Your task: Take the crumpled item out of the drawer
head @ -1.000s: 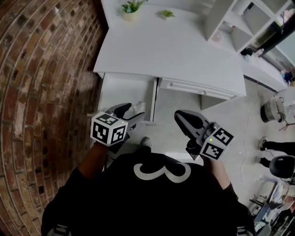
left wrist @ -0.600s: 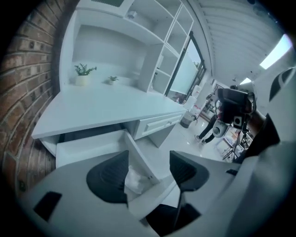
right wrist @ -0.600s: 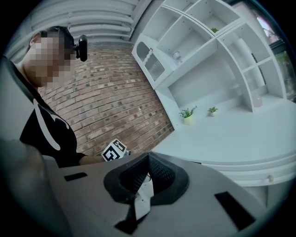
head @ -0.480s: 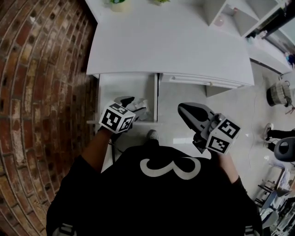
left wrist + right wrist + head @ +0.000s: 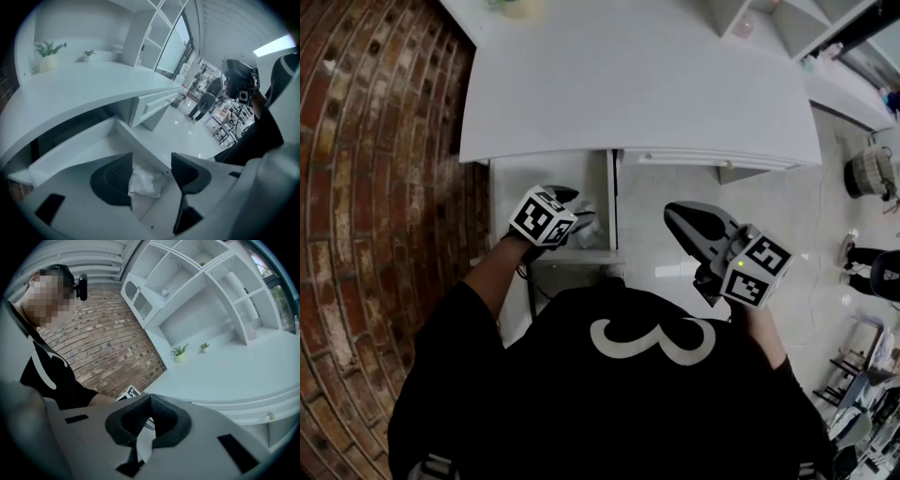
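While down in open drawer (image 5: 534,173), straddles crumpled item (image 5: 145,182) with left gripper (image 5: 152,163) fingers (image 5: 112,180) apart; holds right gripper (image 5: 150,401) fingers closed, empty, off counter (image 5: 647,84) front edge.

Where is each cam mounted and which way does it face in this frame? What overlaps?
Head view: on the person's head, looking steeply down at the desk and open drawer; shows the black shirt, left gripper and right gripper.
Left gripper view: on the left gripper, looking along its parted jaws at the crumpled item; shirt at right.
Right gripper view: on the right gripper, looking over closed jaws toward desk and brick wall; shirt at left.
Shared: all three show the desk; the head and left gripper views show the crumpled item.
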The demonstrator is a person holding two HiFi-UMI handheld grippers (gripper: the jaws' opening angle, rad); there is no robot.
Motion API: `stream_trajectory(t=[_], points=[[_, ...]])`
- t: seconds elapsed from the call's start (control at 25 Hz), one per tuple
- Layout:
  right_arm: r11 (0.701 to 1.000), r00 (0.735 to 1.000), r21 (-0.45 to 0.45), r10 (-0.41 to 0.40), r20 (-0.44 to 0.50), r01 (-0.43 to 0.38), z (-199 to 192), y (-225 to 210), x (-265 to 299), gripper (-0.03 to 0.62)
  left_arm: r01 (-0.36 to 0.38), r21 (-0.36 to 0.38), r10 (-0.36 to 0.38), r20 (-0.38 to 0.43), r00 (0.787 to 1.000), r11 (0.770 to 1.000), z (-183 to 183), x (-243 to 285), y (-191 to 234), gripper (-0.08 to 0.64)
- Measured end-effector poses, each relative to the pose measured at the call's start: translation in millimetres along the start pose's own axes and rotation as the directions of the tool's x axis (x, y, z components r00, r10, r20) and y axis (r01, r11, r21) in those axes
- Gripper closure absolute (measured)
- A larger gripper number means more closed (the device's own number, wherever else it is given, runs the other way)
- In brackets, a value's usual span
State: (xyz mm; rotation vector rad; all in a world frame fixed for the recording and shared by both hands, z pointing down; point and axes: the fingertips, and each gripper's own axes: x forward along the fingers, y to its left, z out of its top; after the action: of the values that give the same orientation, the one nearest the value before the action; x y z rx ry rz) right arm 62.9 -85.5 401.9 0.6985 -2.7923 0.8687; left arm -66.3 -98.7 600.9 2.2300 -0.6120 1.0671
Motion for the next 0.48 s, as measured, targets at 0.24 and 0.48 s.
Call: stream_trajectory(t=[0.24, 0.48], points=[[0.998, 0.999, 0.044, -0.049, -0.007, 0.05, -4, -19, -9, 0.581, 0.06, 0.027, -0.059, -0.067, 0.996, 0.998, -17, 32, 12, 0.307], [0.995, 0.997, 0.07, -0.073, -0.023, 0.074, -12, -33, -3, 0.581, 0.069, 0.032, -0.063, -0.154, 0.986, 0.997, -46, 65, 28, 0.325]])
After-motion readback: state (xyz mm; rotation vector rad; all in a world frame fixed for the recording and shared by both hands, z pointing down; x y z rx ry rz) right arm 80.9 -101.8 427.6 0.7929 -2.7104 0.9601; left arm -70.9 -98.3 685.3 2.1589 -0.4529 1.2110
